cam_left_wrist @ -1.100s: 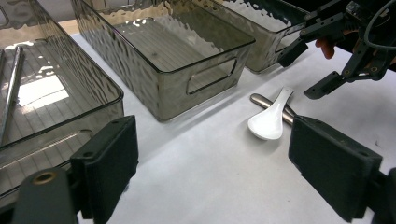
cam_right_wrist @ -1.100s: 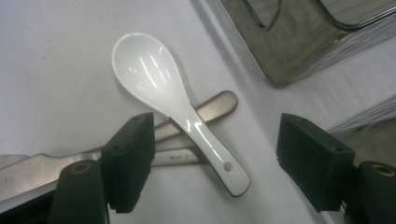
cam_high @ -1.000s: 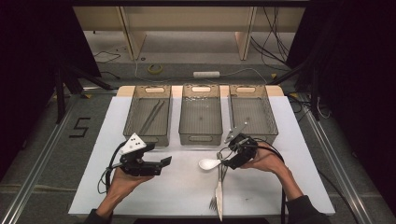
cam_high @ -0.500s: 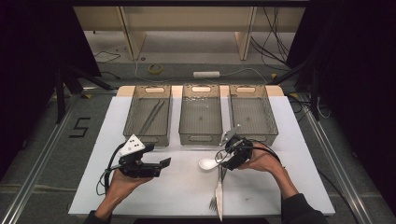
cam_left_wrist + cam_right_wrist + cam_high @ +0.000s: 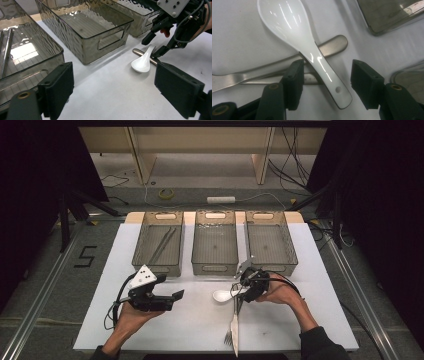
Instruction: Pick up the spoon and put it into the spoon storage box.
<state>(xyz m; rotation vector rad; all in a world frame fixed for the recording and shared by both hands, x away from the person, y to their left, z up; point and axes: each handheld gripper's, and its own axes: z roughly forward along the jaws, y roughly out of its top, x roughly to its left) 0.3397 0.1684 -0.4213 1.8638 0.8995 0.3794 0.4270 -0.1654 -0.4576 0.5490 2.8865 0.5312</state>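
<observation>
A white ceramic soup spoon [image 5: 223, 295] was observed lying on the white table top [image 5: 190, 320], in front of the gap between the middle bin [image 5: 215, 242] and the right bin [image 5: 270, 241]. In the high view its long axis ran roughly left to right, bowl toward the left, handle toward the right gripper [image 5: 246, 287]. In the right gripper view the bowl [image 5: 280, 17] pointed up and to the left, and the handle, with a small hole near its end [image 5: 338, 89], lay diagonally between the two black jaws. The handle was seen crossing over the end of a metal utensil handle [image 5: 332, 45].

The right gripper [image 5: 325, 82] was recorded as wide, its jaws set on either side of the spoon handle; whether the near jaw touched it could not be told. A fork [image 5: 233, 330] was noted lying near the table's front edge, long axis running front to back, tines toward the person.

The left gripper [image 5: 175, 296] was held in the left hand [image 5: 131, 317] above bare table, well apart from the spoon, its jaws spread wide with nothing between them [image 5: 113, 85]. The left bin [image 5: 159, 242] held long metal utensils [image 5: 161, 244].

A "5" [image 5: 85, 256] was read on the floor left of the table. No brand marks were legible.
</observation>
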